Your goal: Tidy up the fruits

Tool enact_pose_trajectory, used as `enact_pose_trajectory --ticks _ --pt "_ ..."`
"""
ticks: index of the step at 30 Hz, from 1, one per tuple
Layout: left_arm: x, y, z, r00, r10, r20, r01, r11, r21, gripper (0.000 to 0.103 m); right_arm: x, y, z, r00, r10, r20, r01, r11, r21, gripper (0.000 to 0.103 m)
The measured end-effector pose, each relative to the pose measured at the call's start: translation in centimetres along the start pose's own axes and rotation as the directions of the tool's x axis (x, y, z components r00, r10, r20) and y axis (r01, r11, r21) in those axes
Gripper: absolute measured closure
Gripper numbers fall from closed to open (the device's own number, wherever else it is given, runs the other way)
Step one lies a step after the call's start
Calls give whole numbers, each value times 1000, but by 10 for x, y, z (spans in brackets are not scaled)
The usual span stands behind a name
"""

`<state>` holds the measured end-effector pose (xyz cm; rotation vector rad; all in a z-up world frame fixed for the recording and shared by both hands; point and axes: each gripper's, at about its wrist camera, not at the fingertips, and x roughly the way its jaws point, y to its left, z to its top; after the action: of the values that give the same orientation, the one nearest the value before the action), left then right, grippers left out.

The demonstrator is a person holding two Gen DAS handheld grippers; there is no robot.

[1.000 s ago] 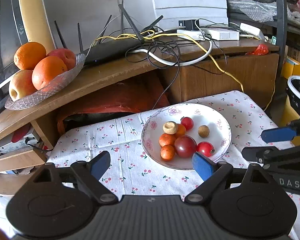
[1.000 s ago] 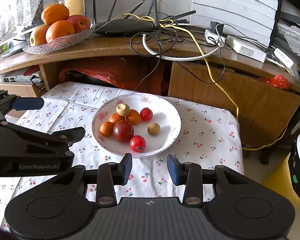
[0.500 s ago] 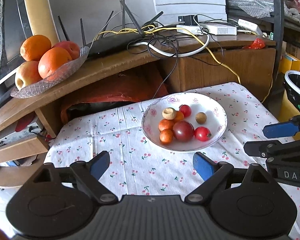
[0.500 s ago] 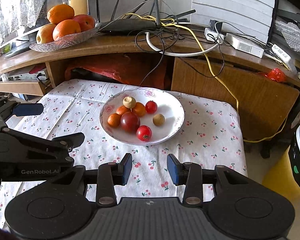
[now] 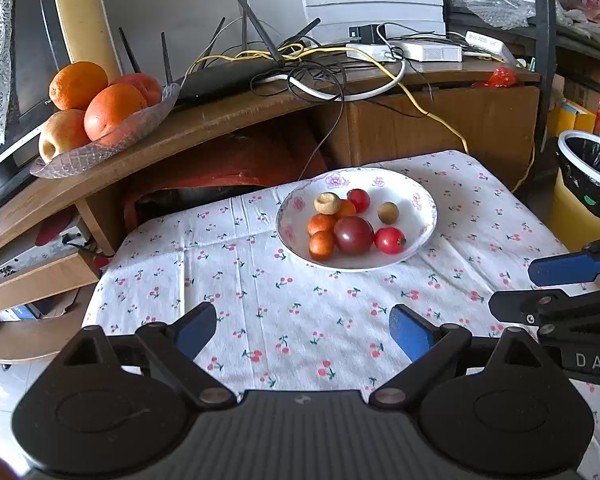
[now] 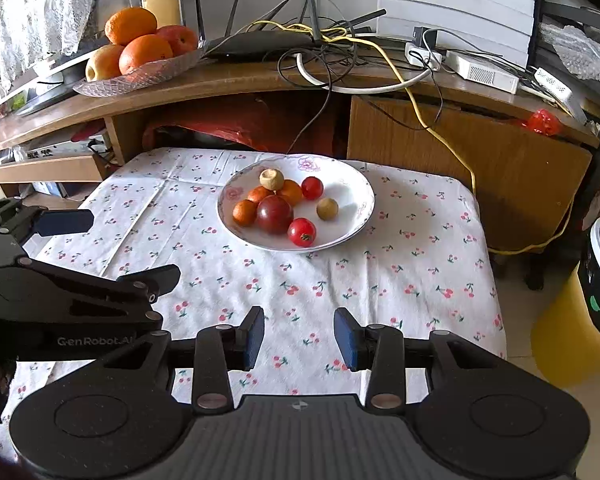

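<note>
Both grippers have drawn back toward me: the left gripper (image 5: 302, 330) and right gripper (image 6: 299, 338) hover over the cherry-print cloth (image 6: 268, 280), fingers apart and empty. Beyond them the floral bowl (image 6: 352, 216) holds all the small fruits (image 6: 275, 208), now farther off; this looks finished or paused.

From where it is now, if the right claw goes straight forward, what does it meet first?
Probably the white bowl of small fruits. The open right claw points across bare tablecloth toward its near rim, though its height above the cloth is unclear.
</note>
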<state>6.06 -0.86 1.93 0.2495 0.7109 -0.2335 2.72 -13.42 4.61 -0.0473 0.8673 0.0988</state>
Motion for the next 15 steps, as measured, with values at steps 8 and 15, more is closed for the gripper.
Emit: enact_pose_trajectory --ticks 8,15 --pt "-15 -1 -11 1000 -7 1 7 1000 -7 2 -15 6 -12 1000 20 -6 -20 999 26 69" --pt "-34 -5 -25 1000 -14 4 14 1000 -25 2 -29 11 -24 1000 27 -4 -27 999 39 69"
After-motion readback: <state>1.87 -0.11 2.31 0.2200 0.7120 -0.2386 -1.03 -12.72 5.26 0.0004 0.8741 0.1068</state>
